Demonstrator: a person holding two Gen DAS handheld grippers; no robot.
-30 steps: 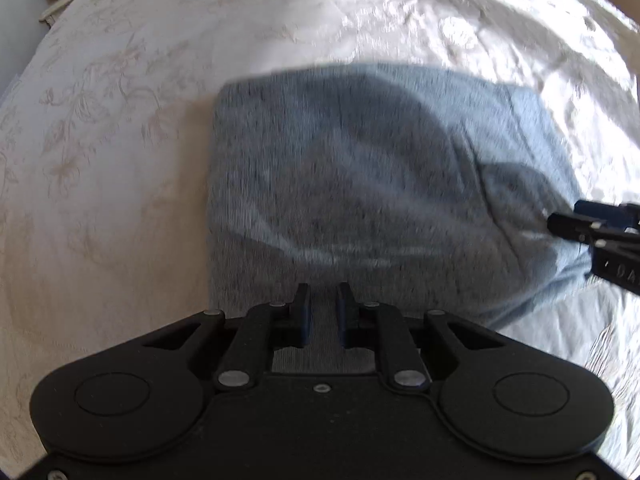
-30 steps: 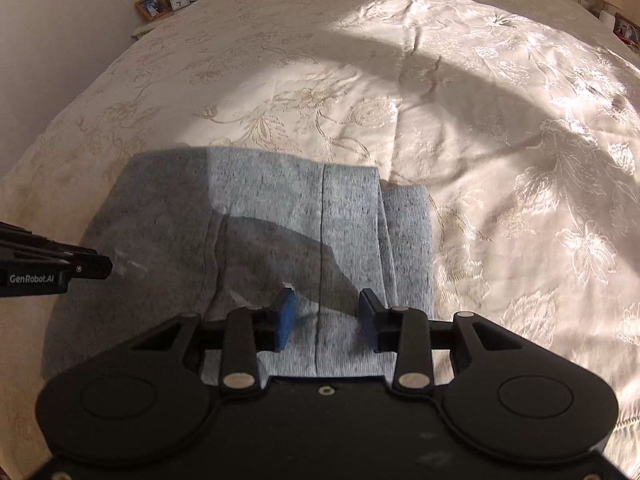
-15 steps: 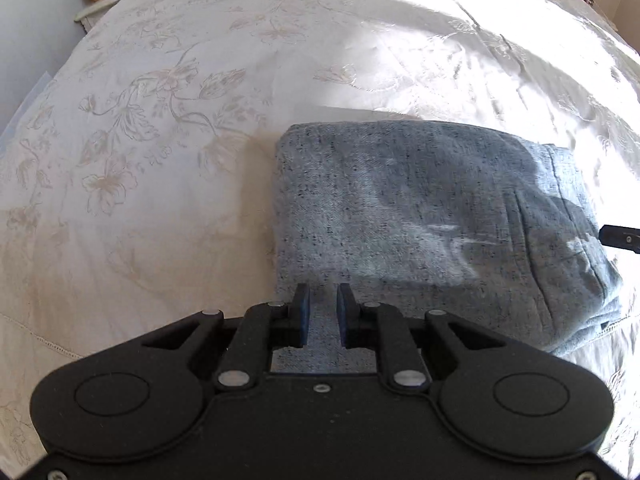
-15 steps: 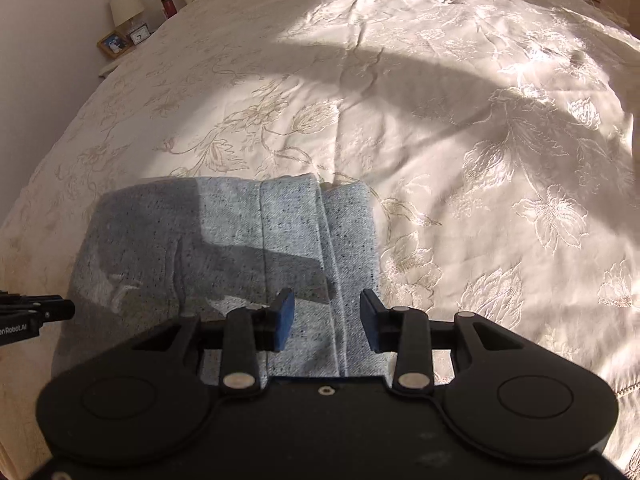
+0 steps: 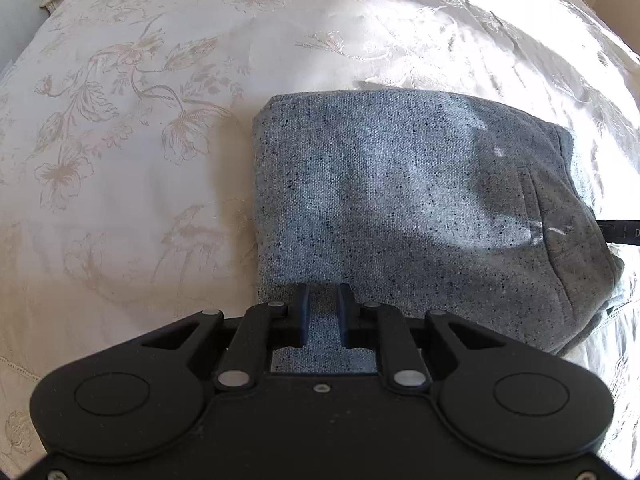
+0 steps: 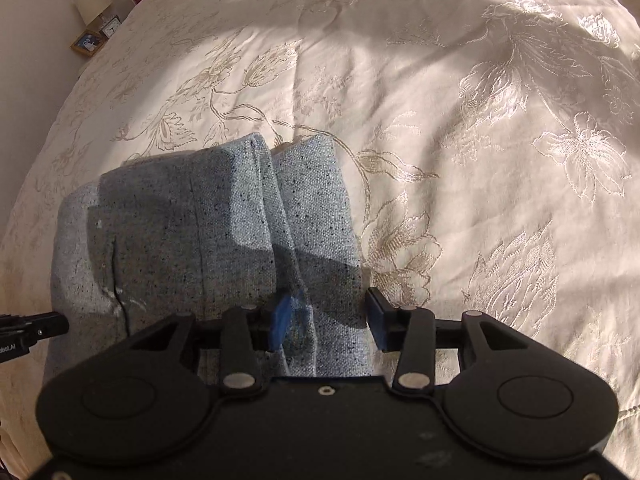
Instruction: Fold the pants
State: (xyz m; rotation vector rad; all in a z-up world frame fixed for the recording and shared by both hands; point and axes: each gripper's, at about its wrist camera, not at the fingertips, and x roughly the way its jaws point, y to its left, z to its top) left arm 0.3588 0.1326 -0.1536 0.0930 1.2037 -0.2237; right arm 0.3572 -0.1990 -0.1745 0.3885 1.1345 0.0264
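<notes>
Grey-blue speckled pants (image 5: 408, 208) lie folded into a compact bundle on the cream bedspread (image 5: 120, 120). In the left wrist view my left gripper (image 5: 323, 300) sits at the bundle's near edge, jaws narrowly apart with fabric between them. In the right wrist view the pants (image 6: 224, 224) show stacked folded layers. My right gripper (image 6: 328, 312) is open, jaws wide, straddling the bundle's near right edge. The left gripper's tip (image 6: 36, 326) shows at the far left there; the right gripper's tip (image 5: 620, 232) shows at the right edge of the left view.
The floral embroidered bedspread (image 6: 480, 120) spreads all around the bundle. A nightstand with a lamp (image 6: 94, 2), a small clock and a framed photo (image 6: 86, 42) stands at the back left beside the wall.
Both grippers have moved lower and closer to the pants; the bundle now lies flatter and more compact. The right gripper's jaws have opened wider.
</notes>
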